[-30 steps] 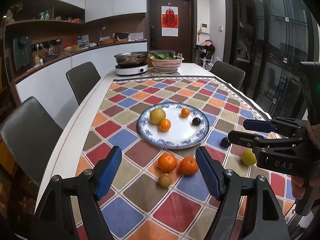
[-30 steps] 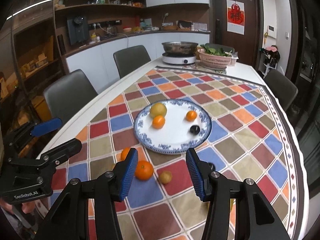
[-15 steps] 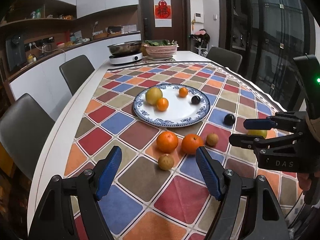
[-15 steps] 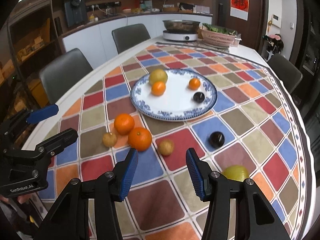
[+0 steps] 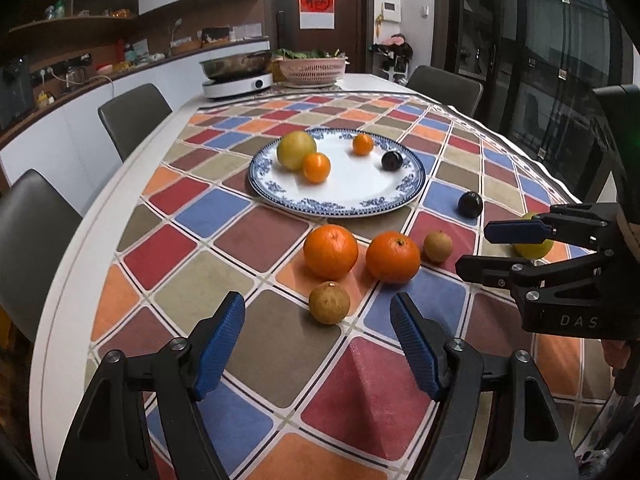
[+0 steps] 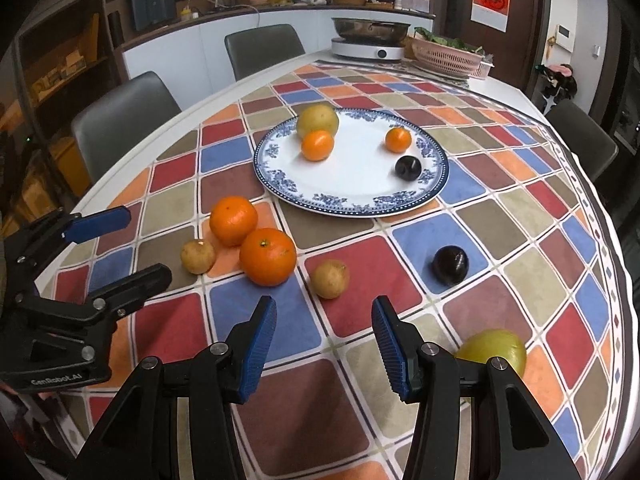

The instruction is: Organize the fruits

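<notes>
A blue-rimmed white plate [image 5: 340, 190] [image 6: 352, 184] holds a yellow-green fruit [image 5: 296, 149], two small oranges [image 5: 316, 167] [image 5: 363, 144] and a dark plum [image 5: 391, 160]. On the cloth lie two large oranges [image 5: 330, 251] [image 5: 393, 256], two small brown fruits [image 5: 329, 303] [image 5: 437, 246], a dark plum [image 5: 470, 204] [image 6: 451, 265] and a yellow-green fruit [image 6: 493, 350]. My left gripper [image 5: 318, 340] is open, just short of the near brown fruit. My right gripper [image 6: 324, 344] is open, just short of the other brown fruit [image 6: 330, 279].
A chequered cloth [image 5: 248, 320] covers the long white table. A hot-pot cooker [image 5: 237, 74] and a pink basket of greens [image 5: 312, 68] stand at the far end. Grey chairs [image 5: 134, 114] line both sides.
Both grippers have moved down and forward toward the loose fruits; the fruits look larger and closer. Both stay open. No fruit has moved.
</notes>
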The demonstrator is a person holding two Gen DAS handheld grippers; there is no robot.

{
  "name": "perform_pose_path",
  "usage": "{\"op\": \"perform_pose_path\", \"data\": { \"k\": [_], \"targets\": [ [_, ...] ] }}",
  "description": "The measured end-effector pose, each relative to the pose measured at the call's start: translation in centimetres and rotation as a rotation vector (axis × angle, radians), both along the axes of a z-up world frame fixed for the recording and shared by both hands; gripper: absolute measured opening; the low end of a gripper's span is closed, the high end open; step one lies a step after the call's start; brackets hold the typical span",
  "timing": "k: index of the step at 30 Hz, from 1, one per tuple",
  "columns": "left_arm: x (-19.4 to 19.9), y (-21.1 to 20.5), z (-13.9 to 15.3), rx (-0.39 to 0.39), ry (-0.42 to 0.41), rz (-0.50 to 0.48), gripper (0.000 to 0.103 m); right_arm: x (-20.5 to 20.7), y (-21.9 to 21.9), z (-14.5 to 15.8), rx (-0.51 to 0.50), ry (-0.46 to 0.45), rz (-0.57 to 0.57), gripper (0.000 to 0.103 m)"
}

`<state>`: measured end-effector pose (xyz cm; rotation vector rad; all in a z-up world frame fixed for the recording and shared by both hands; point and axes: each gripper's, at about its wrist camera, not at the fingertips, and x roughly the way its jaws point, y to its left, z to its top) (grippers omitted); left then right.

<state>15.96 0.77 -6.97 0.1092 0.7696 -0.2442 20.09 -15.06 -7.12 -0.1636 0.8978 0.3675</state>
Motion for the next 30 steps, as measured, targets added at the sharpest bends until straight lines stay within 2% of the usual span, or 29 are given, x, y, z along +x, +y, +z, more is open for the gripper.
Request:
{"op": "perform_pose_path", "data": {
  "k": [5,7,15,18,26,30],
  "targets": [
    [1.0,0.0,-0.9,-0.011,0.023,-0.006,0.066,0.9,0.1,-0.8,-0.006,0.017,-0.003,0.050],
    [1.3,0.0,-1.2,-0.016,0.031,-0.006,0.065,1.3,0.2,-1.1,-0.007,0.023,-0.001,0.044],
    [2.4,-0.1,-2.0,-0.042,0.068,-0.022,0.052,2.4,0.3,-1.9,0.007,0.046,0.000,0.040],
    [2.7,-0.3,-2.3,-0.044,0.083,-0.032,0.048,2.8,0.4,-2.0,0.011,0.050,0.001,0.036],
    [3.6,-0.5,-3.0,-0.053,0.124,-0.040,0.038,3.7,0.6,-2.5,0.012,0.067,0.001,0.035],
    [3.7,-0.6,-3.0,-0.060,0.132,-0.043,0.032,4.0,0.4,-2.9,0.036,0.085,-0.007,0.031]
  ]
}}
